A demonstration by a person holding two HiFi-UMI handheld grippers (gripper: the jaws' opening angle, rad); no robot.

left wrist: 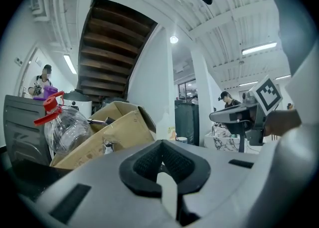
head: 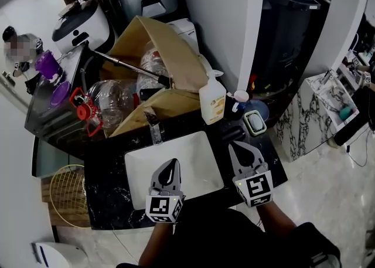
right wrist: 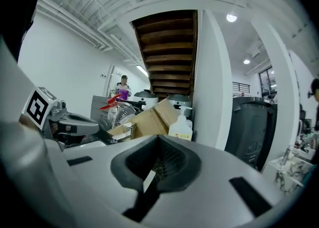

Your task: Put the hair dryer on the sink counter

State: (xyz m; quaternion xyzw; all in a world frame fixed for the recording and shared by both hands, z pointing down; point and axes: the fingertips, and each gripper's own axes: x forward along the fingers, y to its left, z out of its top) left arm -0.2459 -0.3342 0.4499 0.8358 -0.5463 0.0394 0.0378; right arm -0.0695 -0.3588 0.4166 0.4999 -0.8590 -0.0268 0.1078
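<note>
The black marble sink counter [head: 105, 202] holds a white rectangular basin [head: 140, 170] with a small chrome faucet [head: 154, 132] behind it. My left gripper [head: 170, 166] hovers over the basin's near edge, its jaws shut with nothing between them [left wrist: 162, 164]. To the right of the basin, my right gripper [head: 245, 151] is over the counter, also shut and empty [right wrist: 158, 159]. I cannot make out a hair dryer in any view.
An open cardboard box [head: 170, 56] and a clear bottle with a red cap [head: 111, 99] crowd the counter's back. A soap dispenser [head: 212, 101], a cup [head: 240, 97] and a soap dish [head: 255, 122] stand back right. A wire basket [head: 67, 196] sits lower left, and a black bin [head: 287, 26] stands behind the pillar.
</note>
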